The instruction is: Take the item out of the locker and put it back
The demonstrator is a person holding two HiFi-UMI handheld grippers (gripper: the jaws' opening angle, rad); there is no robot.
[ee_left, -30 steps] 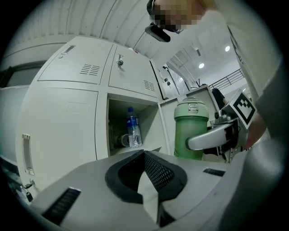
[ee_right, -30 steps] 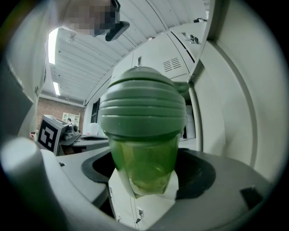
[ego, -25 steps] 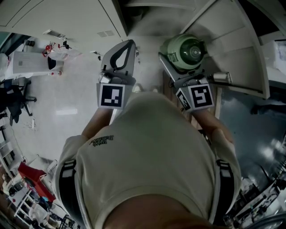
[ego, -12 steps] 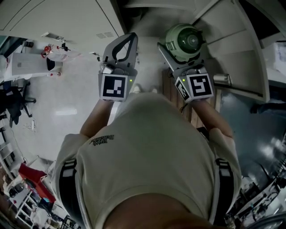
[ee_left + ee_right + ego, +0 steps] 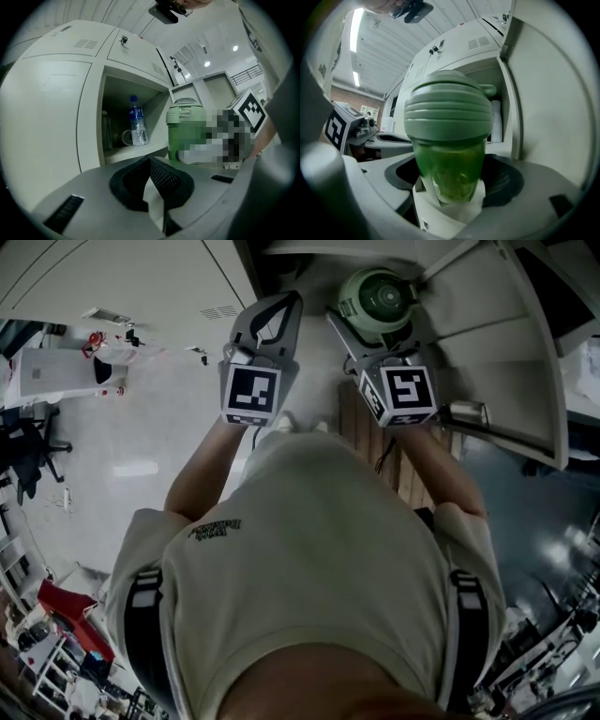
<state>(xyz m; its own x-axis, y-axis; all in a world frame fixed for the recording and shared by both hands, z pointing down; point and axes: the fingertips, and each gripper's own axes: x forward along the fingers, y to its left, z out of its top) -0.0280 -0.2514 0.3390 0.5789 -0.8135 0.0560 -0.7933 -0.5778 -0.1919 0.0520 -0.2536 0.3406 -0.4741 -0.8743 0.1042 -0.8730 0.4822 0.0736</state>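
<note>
Change since earlier frames: both tools are sitting higher in the head view and closer to the locker (image 5: pixel 506 343); the green flask (image 5: pixel 377 294) is riding along with the right tool (image 5: pixel 375 307).
Right tool: its jaws are standing wide and clamping the clear green body of the flask (image 5: pixel 447 112), with the ribbed lid rising above the tool (image 5: pixel 450 185).
Left tool: the left tool (image 5: pixel 286 301) is carrying nothing; its own view is showing the ribbed pads of the tool (image 5: pixel 151 164) meeting at the tips.
Flask position: it is hanging in the air outside the open compartment, just off the opening's right edge as the left gripper view is showing it (image 5: pixel 185 126).
Head view only: it is taking in both forearms, the person's beige shirt (image 5: pixel 319 559) and the floor (image 5: pixel 150 427), but not the compartment's inside.
Left gripper view only: it is looking into the locker (image 5: pixel 89 112), where a water bottle (image 5: pixel 136 123) with a blue cap is standing upright on the shelf beside a small cup-like item (image 5: pixel 124 137) that is too dim to name.
Right gripper view only: the locker door (image 5: pixel 548 93) is standing open at the right; a white object (image 5: pixel 494 122) is showing behind the flask, identity unclear.
Room: pale glossy floor; an office chair (image 5: pixel 28 442) and a white cabinet (image 5: pixel 56 371) are standing well off to the left; round ceiling lights (image 5: pixel 206 63) are glowing overhead.
</note>
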